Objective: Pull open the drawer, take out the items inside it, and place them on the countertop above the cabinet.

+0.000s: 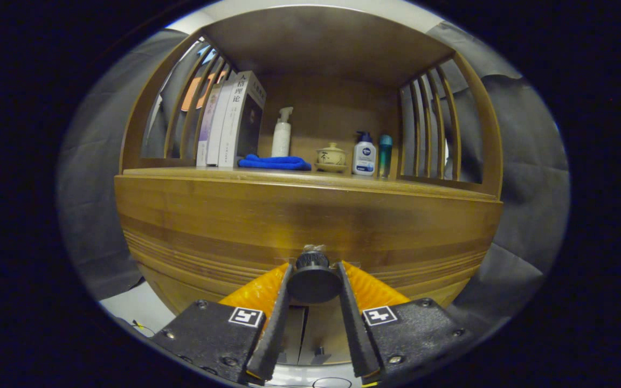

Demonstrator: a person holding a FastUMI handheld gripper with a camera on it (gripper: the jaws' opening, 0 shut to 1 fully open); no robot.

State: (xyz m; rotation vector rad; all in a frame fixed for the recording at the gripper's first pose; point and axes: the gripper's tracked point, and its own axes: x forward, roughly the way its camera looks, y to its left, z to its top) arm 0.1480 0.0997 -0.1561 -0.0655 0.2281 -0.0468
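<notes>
We see our gripper [314, 269] with both fingers closed on the round knob [314, 281] of the drawer [208, 226], under the countertop [192, 173].

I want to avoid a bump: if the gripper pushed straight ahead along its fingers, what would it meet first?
The gripper already holds the drawer knob between its fingers; straight on, it would likely press the wooden drawer front right behind it.

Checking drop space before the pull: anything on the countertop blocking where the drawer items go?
Partly. The gripper is shut on the drawer knob. The countertop holds books, blue cloth, lidded cup and bottles; its front strip looks bare.
</notes>
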